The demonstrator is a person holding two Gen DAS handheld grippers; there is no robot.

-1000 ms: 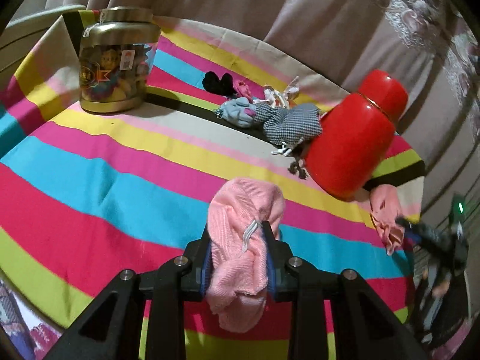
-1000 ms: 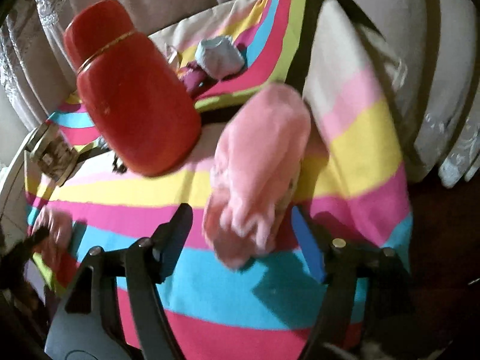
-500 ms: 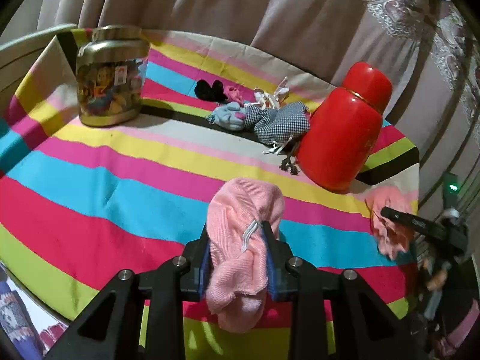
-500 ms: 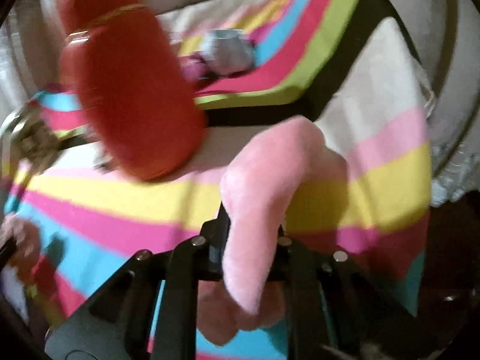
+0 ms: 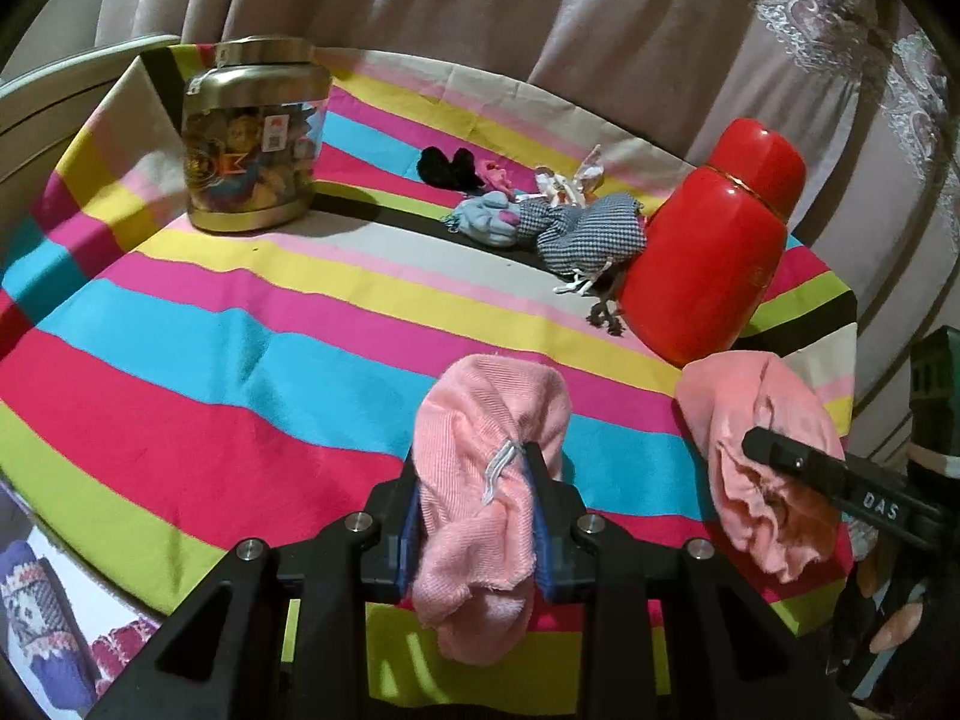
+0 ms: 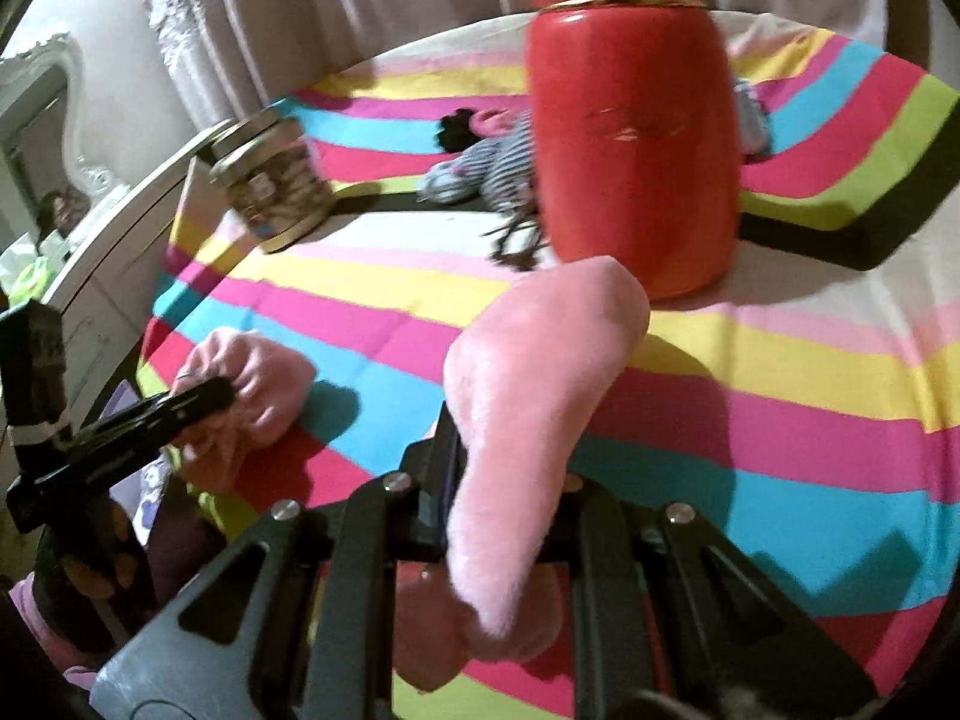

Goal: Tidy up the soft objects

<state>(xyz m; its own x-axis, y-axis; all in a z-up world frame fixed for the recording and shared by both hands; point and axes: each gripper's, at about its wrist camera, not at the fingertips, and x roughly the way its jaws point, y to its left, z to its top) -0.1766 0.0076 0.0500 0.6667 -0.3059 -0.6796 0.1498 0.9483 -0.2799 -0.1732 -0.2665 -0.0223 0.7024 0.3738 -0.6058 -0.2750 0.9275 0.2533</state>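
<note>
Fingers (image 5: 528, 474) pinch pink socks (image 5: 480, 480); red flask (image 5: 708, 252) seemingly close ahead.

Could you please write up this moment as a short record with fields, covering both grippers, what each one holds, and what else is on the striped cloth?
left gripper: shut on a ribbed pink sock, held above the striped cloth
right gripper: shut on a fluffy pink sock, also lifted
containers: red jar, upright; gold-lidded jar, upright
loose pile: checked cloth item, light blue item, black item, between the two jars
backdrop: curtain
</note>
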